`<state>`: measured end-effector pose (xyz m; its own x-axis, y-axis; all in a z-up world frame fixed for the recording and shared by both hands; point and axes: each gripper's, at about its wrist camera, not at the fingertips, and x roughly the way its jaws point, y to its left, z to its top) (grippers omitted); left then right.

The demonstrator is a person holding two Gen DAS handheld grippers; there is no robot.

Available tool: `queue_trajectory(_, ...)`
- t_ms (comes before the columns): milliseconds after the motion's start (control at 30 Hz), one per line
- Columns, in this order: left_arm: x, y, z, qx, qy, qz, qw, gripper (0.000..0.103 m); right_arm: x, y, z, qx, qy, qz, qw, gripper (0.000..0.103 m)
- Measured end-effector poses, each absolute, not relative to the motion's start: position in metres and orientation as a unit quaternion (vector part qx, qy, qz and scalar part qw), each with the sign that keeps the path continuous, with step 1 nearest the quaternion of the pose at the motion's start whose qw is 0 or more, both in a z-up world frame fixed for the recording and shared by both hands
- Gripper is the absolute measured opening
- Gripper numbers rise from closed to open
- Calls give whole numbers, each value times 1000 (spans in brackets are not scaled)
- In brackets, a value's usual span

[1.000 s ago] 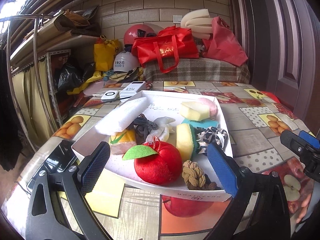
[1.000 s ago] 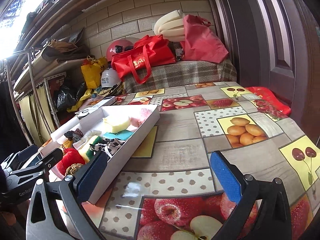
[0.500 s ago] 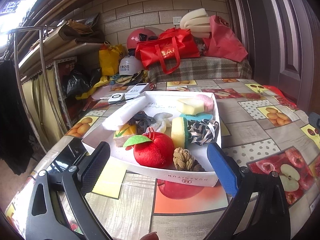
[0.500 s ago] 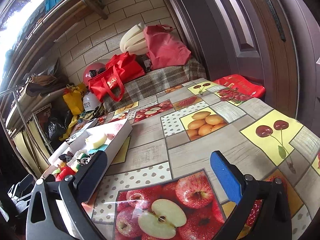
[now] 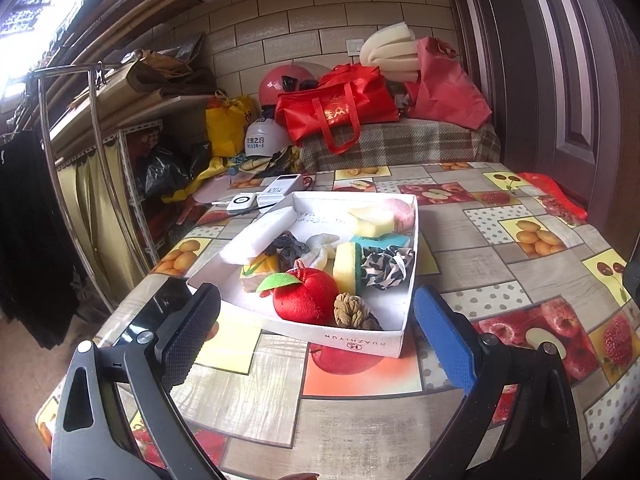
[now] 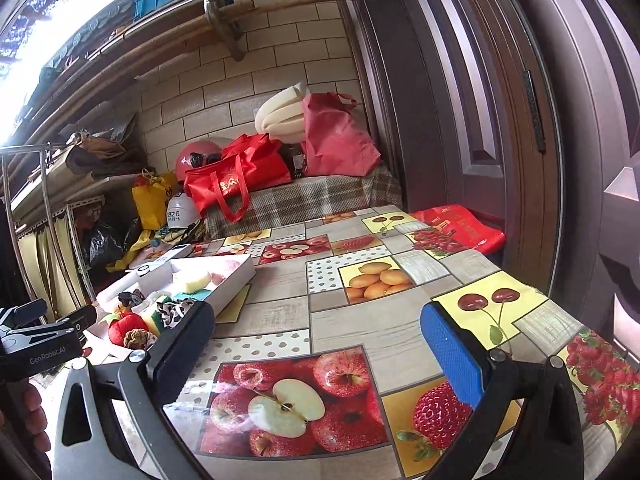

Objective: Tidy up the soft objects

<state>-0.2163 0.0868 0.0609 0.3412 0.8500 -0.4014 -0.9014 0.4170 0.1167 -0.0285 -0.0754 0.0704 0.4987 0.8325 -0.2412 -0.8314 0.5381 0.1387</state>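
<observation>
A white box (image 5: 362, 343) stands on the fruit-print table and holds soft things: a red plush apple (image 5: 306, 300), a brown knotted rope ball (image 5: 352, 312), a yellow-green sponge (image 5: 345, 266), a black-and-white scrunchie (image 5: 386, 266), a yellow foam block (image 5: 372, 220) and a white foam bar (image 5: 258, 240). My left gripper (image 5: 316, 336) is open and empty, above the table just in front of the box. My right gripper (image 6: 316, 344) is open and empty over the table, right of the box (image 6: 236, 280). The left gripper (image 6: 44, 332) shows at its left edge.
A black phone (image 5: 160, 312) lies left of the box. A white power bank (image 5: 280, 192) and a small white device (image 5: 240, 203) lie behind it. A red bag (image 6: 460, 228) lies at the table's far right edge by the door. Bags and helmets are piled on the bench behind.
Both grippers have drawn back and risen from the box. The right one has swung to the right, so the box now sits far left in its view. Both stay open.
</observation>
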Motion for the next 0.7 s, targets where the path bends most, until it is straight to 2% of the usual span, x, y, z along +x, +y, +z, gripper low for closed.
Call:
queue_trajectory(500,-239,68,89,-105,182,525,825,98,-31,-80,69,5,132,488,863,103)
queue_trajectory(700,-237,72,85,-116,191,519,825,98,-31,-80,69,1,131,487,863,103)
